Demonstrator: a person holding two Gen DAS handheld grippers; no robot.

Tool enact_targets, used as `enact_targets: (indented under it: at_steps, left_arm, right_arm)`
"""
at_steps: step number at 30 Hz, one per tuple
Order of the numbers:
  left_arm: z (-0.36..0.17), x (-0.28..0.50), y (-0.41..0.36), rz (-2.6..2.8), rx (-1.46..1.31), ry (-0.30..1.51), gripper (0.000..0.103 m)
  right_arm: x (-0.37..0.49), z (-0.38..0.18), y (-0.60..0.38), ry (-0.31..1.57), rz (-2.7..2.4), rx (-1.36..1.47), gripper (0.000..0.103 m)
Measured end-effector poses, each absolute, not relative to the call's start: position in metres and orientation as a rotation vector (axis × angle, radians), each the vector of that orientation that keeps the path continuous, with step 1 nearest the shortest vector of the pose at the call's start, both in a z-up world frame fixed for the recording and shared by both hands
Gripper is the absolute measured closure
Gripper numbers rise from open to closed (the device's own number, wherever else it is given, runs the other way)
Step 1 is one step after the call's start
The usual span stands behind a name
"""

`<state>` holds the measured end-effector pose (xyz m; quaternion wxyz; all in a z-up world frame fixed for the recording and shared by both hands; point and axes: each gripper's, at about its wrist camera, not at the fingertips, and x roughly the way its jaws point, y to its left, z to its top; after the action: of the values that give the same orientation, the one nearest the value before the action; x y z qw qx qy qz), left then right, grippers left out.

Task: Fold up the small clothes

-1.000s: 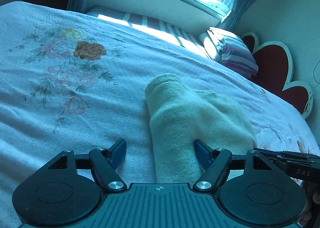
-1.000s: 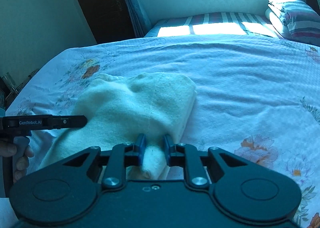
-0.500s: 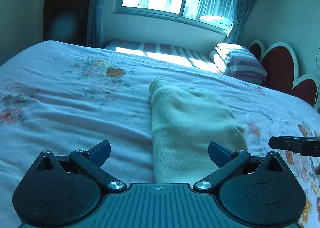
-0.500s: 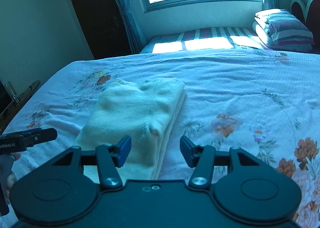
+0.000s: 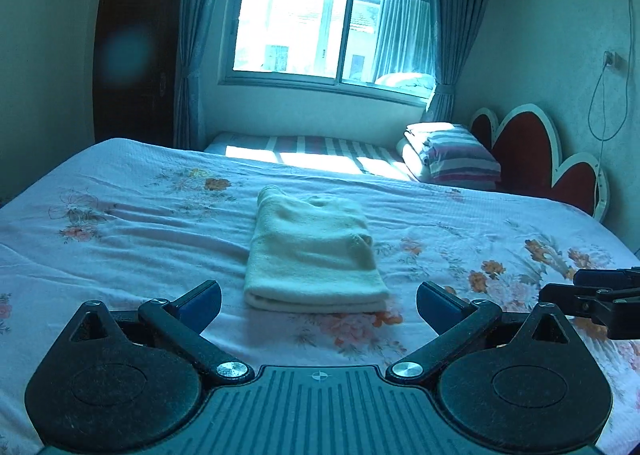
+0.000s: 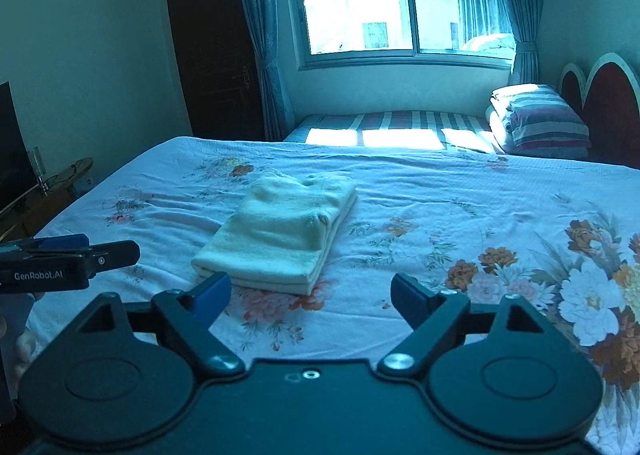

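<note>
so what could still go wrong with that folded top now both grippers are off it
1. The cream folded top shows loose stacked edges along its right side; untouched, the layers could slump or spring open.
2. A small pucker sits near its right edge, so the fold may not lie flat.
3. The left gripper and right gripper, both open, hang close to its near edge; a careless move could snag it on the floral bedsheet.

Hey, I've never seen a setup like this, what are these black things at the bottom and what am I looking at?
They are two hand-held grippers, one in each of a person's hands, each with a camera looking along its blue-tipped fingers. One picture comes from the left gripper, the other from the right gripper. Both are open and hold nothing. Ahead, on the floral bedspread, lies a cream garment folded into a neat rectangle. Striped bedding is stacked by the red headboard.
</note>
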<state>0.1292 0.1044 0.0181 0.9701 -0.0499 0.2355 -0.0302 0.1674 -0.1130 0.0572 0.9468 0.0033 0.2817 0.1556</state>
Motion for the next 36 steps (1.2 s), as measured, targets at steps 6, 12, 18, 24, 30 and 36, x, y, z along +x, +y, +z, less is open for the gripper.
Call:
enact_targets:
  at_steps: [6, 12, 18, 24, 30, 36]
  left_arm:
    - [0.028, 0.081, 0.090, -0.082, -0.094, 0.473, 0.000]
    - [0.044, 0.055, 0.089, -0.073, -0.088, 0.426, 0.000]
    - [0.054, 0.042, 0.090, -0.060, -0.092, 0.397, 0.000]
    - [0.058, 0.035, 0.089, -0.061, -0.091, 0.387, 0.000]
    - [0.058, 0.035, 0.088, -0.074, -0.088, 0.385, 0.000]
    - [0.060, 0.039, 0.087, -0.088, -0.082, 0.382, 0.000]
  right_arm:
    - [0.125, 0.064, -0.123, 0.563, 0.283, 0.013, 0.016]
    - [0.105, 0.073, -0.124, 0.531, 0.272, 0.003, 0.016]
    - [0.096, 0.083, -0.120, 0.499, 0.291, 0.000, 0.015]
    - [0.091, 0.089, -0.116, 0.482, 0.298, -0.004, 0.015]
    - [0.089, 0.090, -0.115, 0.478, 0.288, -0.006, 0.014]
    - [0.087, 0.091, -0.115, 0.477, 0.277, -0.005, 0.014]
